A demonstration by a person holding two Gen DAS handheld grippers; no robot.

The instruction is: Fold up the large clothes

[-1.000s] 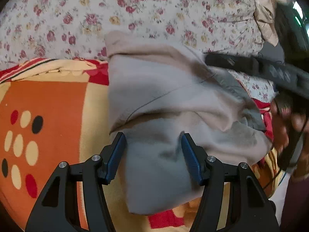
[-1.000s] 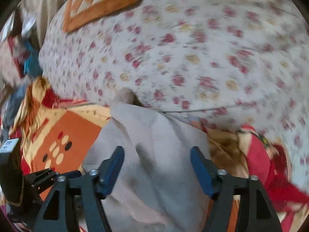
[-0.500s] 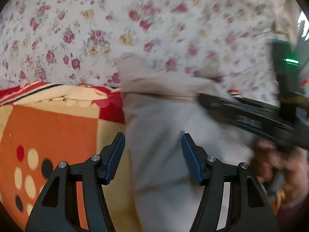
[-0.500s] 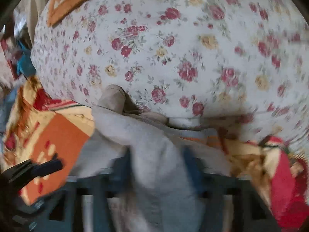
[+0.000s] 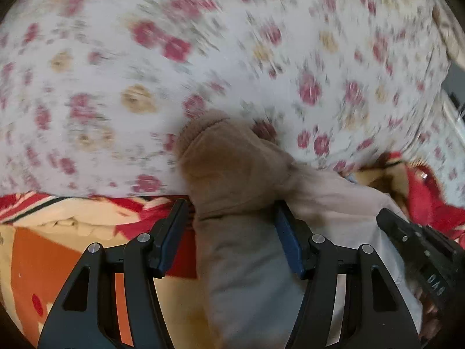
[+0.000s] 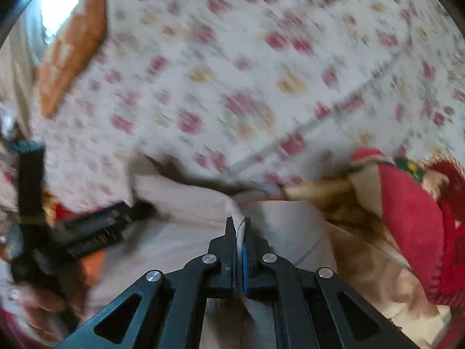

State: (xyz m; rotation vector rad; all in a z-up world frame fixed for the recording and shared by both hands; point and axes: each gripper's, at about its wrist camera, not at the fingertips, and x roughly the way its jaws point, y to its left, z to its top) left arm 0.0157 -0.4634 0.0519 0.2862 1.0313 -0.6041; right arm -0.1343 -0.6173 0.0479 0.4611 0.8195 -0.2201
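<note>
A large beige-grey garment [image 5: 232, 174] lies crumpled on the bed, its far end bunched against the floral sheet. My left gripper [image 5: 229, 212] is open and straddles that bunched end. Cloth lies between its blue pads [image 5: 171, 229], and I see no squeeze on it. In the right wrist view my right gripper [image 6: 238, 224] is closing to a tight pinch, shut on a raised fold of the garment [image 6: 189, 203]. The right gripper [image 5: 421, 250] also shows at the left view's right edge. The left gripper [image 6: 96, 232] appears blurred at the right view's left.
A white floral sheet [image 5: 203, 58] covers the mound behind the garment. An orange, cream and red blanket [image 5: 43, 247] lies under and left of it. A red cloth heap [image 6: 407, 209] sits to the right, and an orange checked cushion [image 6: 72, 49] at top left.
The right gripper came down and closed from wide open onto a fold of the garment. The left gripper slid forward along the garment to its bunched far end, still open.
</note>
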